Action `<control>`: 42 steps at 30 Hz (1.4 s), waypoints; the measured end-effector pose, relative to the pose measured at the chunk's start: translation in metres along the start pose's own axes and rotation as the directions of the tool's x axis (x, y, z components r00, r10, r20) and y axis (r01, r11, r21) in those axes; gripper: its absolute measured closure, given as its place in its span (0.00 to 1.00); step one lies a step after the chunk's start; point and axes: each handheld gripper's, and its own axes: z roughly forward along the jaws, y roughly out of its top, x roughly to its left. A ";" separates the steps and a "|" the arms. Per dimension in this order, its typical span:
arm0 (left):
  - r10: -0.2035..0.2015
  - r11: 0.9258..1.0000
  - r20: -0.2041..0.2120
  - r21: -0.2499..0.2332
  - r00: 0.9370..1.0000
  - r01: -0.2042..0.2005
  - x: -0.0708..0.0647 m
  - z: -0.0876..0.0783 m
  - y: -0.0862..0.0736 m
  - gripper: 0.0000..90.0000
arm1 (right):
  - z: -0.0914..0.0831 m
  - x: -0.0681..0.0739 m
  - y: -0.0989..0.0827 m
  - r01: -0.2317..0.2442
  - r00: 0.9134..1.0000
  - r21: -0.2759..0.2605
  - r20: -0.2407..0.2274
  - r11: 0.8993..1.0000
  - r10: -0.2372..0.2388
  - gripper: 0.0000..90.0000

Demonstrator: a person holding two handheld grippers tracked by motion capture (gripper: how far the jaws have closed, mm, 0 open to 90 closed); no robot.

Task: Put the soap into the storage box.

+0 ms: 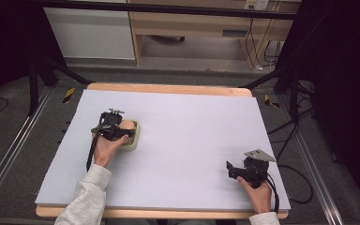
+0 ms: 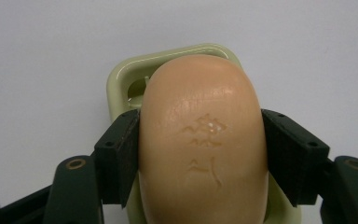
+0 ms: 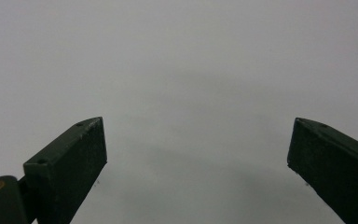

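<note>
A peach-coloured soap bar [image 2: 203,116] with a mark stamped into its top sits over a pale green soap dish [image 2: 121,77]. My left gripper [image 2: 201,144] is shut on the bar, one black pad [image 2: 121,154] pressed to each long side. From above, the soap [image 1: 128,124] and dish [image 1: 135,137] lie left of centre on the table, with the left gripper [image 1: 122,129] over them. My right gripper [image 1: 230,169] rests near the front right corner. Its jaws stand wide open in the right gripper view [image 3: 198,144], with only bare table between them.
A white sheet [image 1: 187,126] covers the wooden table, with a broad bare stretch between the two grippers. Black frame legs and cables stand on the floor around the table, and a wooden cabinet [image 1: 192,28] stands behind it.
</note>
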 end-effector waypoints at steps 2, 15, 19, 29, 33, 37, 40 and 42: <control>-0.002 1.000 0.000 0.002 1.000 0.002 0.000 0.001 0.000 0.35 | 0.000 0.000 0.000 0.002 1.000 0.000 0.002 1.000 -0.002 0.05; -0.003 1.000 0.000 0.015 1.000 0.003 0.000 0.004 -0.001 0.35 | 0.000 0.000 0.000 0.000 1.000 0.000 0.000 1.000 0.000 0.05; -0.004 1.000 0.000 0.015 1.000 0.004 -0.001 0.005 -0.001 0.35 | 0.000 0.000 0.000 0.005 1.000 0.000 0.003 1.000 -0.005 0.05; -0.007 1.000 -0.004 0.013 1.000 0.007 -0.002 0.007 -0.002 0.35 | 0.000 0.000 0.000 0.003 1.000 0.000 0.001 1.000 -0.003 0.05; -0.009 1.000 -0.009 0.013 1.000 0.009 -0.003 0.007 -0.002 0.35 | 0.000 0.000 0.000 0.004 1.000 -0.001 0.002 1.000 -0.004 0.05; -0.007 1.000 -0.013 0.011 1.000 0.007 -0.003 0.007 -0.002 0.35 | 0.000 0.000 0.000 0.004 1.000 0.000 0.002 1.000 -0.004 0.05; -0.006 1.000 -0.016 0.009 1.000 0.006 -0.004 0.007 -0.002 0.35 | 0.000 0.000 0.000 0.005 1.000 -0.001 0.002 1.000 -0.005 0.05; -0.005 1.000 -0.020 0.010 1.000 0.005 -0.004 0.007 -0.002 0.35 | 0.000 0.000 0.000 0.005 1.000 0.000 0.002 1.000 -0.005 0.05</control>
